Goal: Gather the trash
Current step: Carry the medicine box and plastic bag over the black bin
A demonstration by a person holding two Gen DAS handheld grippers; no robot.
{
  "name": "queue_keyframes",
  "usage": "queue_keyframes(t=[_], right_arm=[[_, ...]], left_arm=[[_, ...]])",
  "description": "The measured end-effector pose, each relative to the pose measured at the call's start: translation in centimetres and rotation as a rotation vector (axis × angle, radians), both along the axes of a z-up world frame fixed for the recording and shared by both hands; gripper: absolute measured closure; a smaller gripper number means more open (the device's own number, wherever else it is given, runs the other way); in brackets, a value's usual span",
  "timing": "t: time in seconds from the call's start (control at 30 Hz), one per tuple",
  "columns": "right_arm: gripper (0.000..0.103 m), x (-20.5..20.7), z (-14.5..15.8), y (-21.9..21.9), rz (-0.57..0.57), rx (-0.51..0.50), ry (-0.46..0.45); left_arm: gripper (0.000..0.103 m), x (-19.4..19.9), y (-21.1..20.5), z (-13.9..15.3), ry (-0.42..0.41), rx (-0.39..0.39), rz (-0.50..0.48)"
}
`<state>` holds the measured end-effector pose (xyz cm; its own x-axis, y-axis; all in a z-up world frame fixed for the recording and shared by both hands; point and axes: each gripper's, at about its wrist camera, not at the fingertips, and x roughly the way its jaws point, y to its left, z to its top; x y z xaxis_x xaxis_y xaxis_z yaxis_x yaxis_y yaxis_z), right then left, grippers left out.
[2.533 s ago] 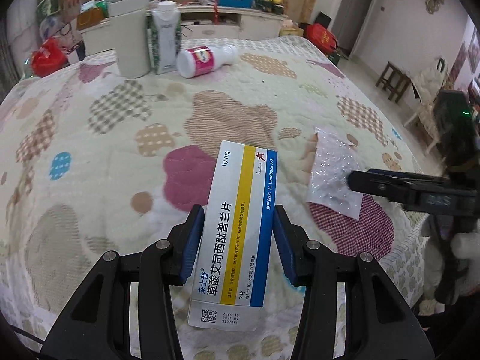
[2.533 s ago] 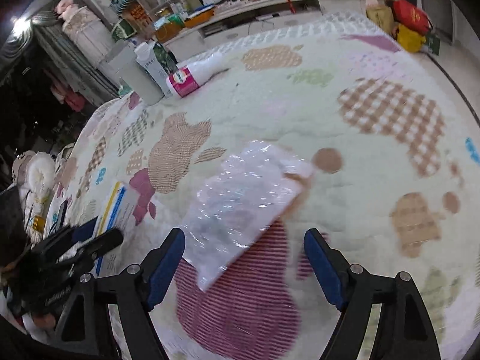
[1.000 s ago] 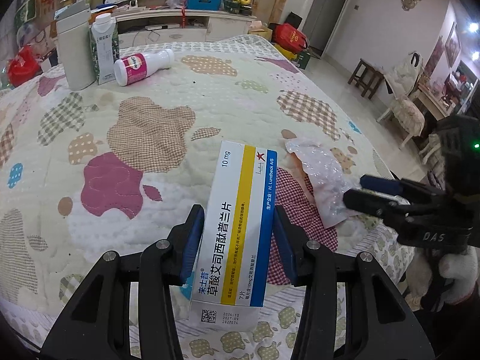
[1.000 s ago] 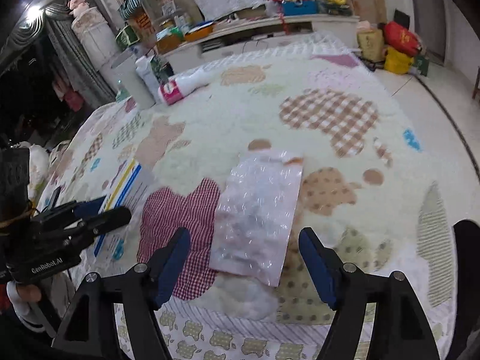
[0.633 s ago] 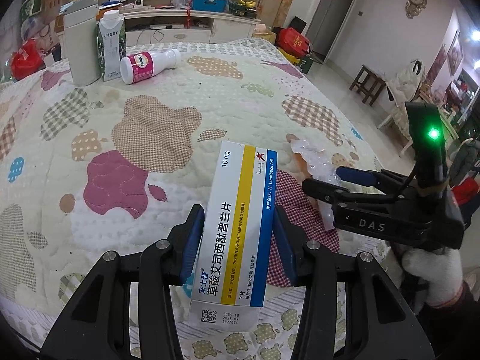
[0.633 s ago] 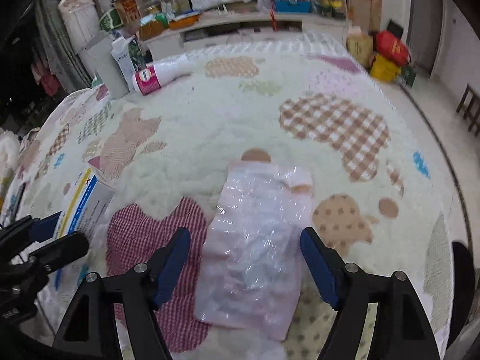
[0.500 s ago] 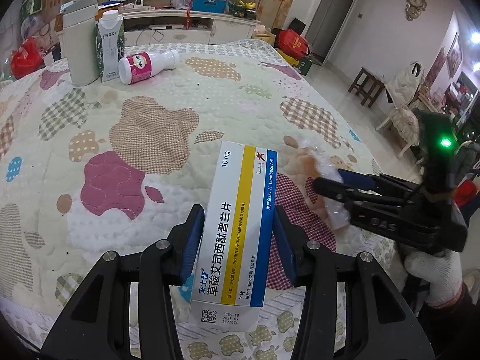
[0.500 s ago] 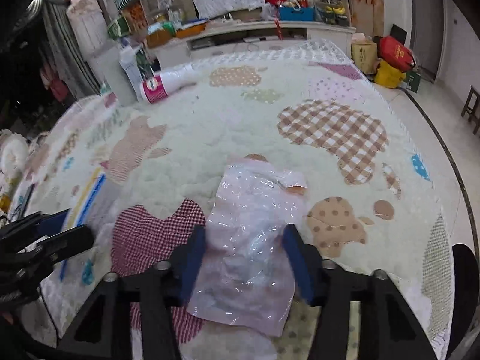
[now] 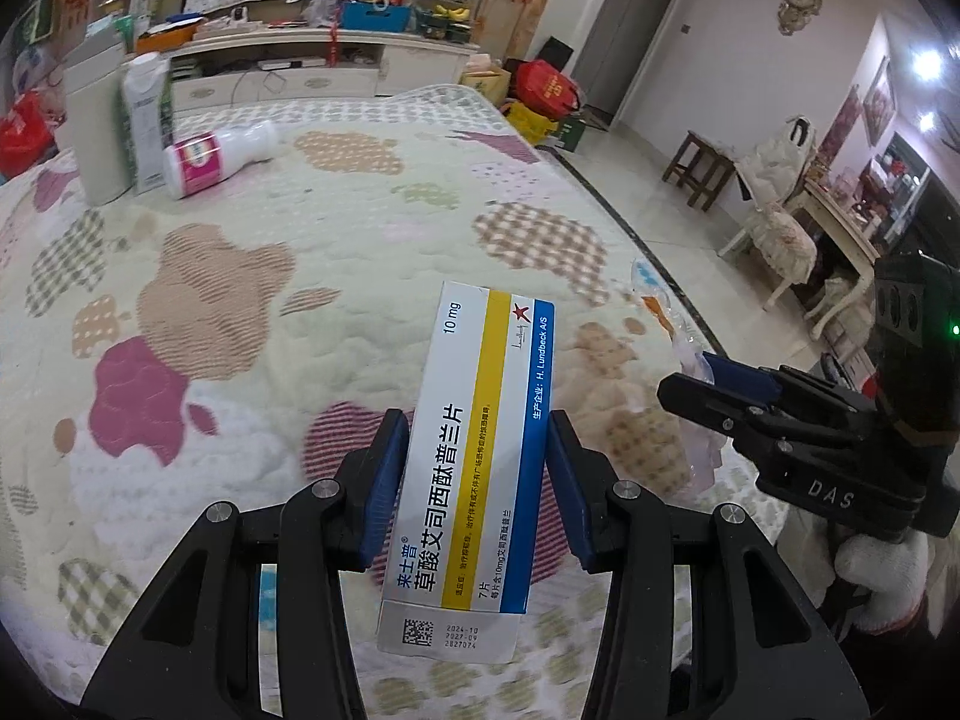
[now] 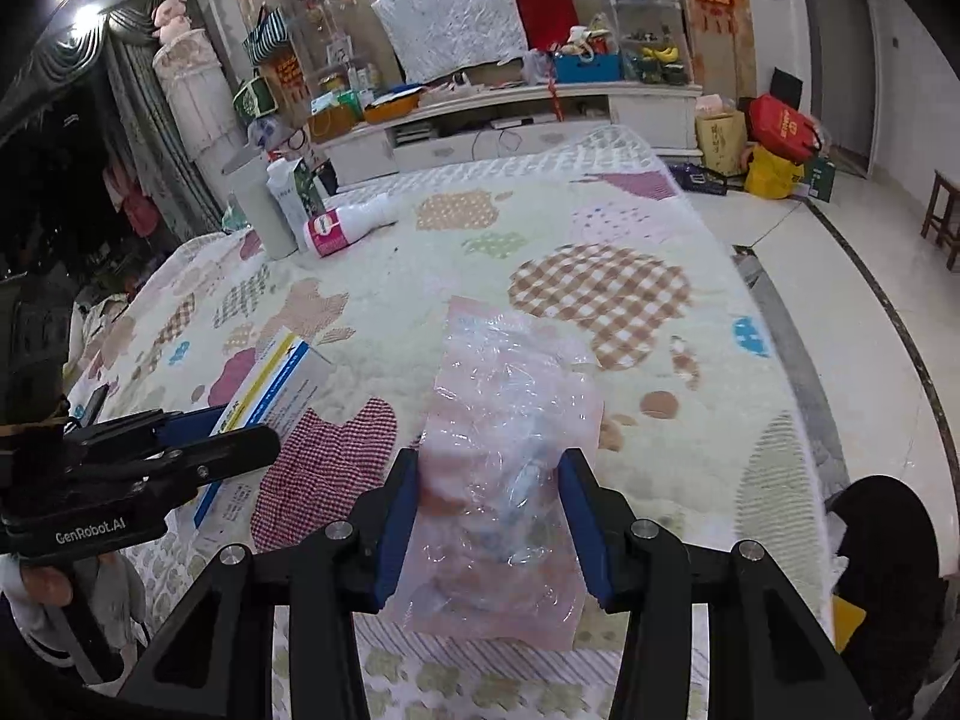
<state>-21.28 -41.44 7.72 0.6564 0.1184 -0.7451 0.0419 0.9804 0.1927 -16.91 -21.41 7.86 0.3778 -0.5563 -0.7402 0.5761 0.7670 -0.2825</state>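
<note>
Left tongs (image 9: 474, 480) clamp the white, yellow-and-blue striped cardboard medicine box (image 9: 480, 450) (long axis pointing forward); right tongs (image 10: 489, 522), just closed, pinch the crinkled clear plastic bag (image 10: 510, 468) lengthwise.

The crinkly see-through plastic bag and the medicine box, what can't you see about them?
- Clear crinkled plastic bag, right wrist view: contents blurred by creases and glare; in the left wrist view the right gripper covers most of it.
- White, yellow and blue medicine box, left wrist view: small print too tiny; the left gripper pads hide its sides.
- Pink-labelled white bottle lying far back: label too small.
</note>
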Motion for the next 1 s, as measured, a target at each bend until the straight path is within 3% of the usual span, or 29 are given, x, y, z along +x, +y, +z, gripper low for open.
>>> queue_keyframes(t=[1.0], right_arm=[[0.057,-9.3,0.5,-14.0,-0.294,0.010,-0.025]], left_arm=[[0.059,-4.0,-14.8,1.1,-0.058,0.038,-0.228]])
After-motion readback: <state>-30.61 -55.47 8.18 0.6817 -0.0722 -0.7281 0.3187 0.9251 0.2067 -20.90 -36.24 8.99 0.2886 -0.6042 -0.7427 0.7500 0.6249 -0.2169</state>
